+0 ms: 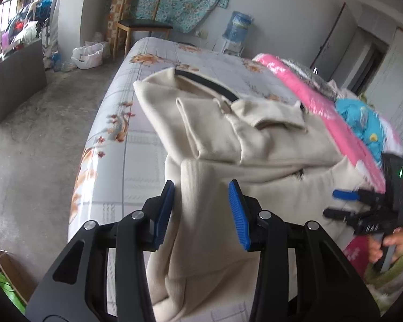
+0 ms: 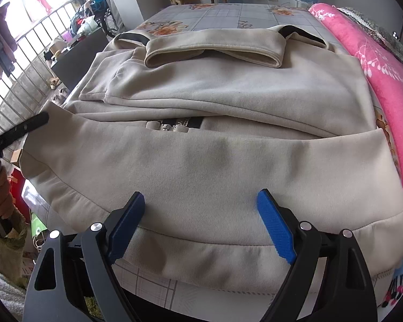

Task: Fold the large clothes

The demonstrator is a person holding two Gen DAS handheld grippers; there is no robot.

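A cream sweatshirt (image 2: 228, 86) with black trim lies on the floral bed sheet (image 1: 147, 61), its sleeves folded across the chest. My left gripper (image 1: 201, 204) is shut on a bunched corner of the ribbed hem (image 1: 201, 187) and holds it lifted off the bed. In the right wrist view that raised corner shows at the left, under one black finger (image 2: 35, 120) of the left gripper. My right gripper (image 2: 201, 214) stands wide open just over the hem band (image 2: 201, 252), with cloth under it but no grip. It also appears from the side as the right gripper (image 1: 335, 204).
A pink blanket (image 2: 376, 61) and a blue cloth (image 1: 362, 120) lie along the bed's right side. Bare concrete floor (image 1: 40, 134) runs left of the bed. A wooden chair (image 1: 139, 24), a white bag (image 1: 88, 53) and a water dispenser (image 1: 236, 29) stand beyond the far end.
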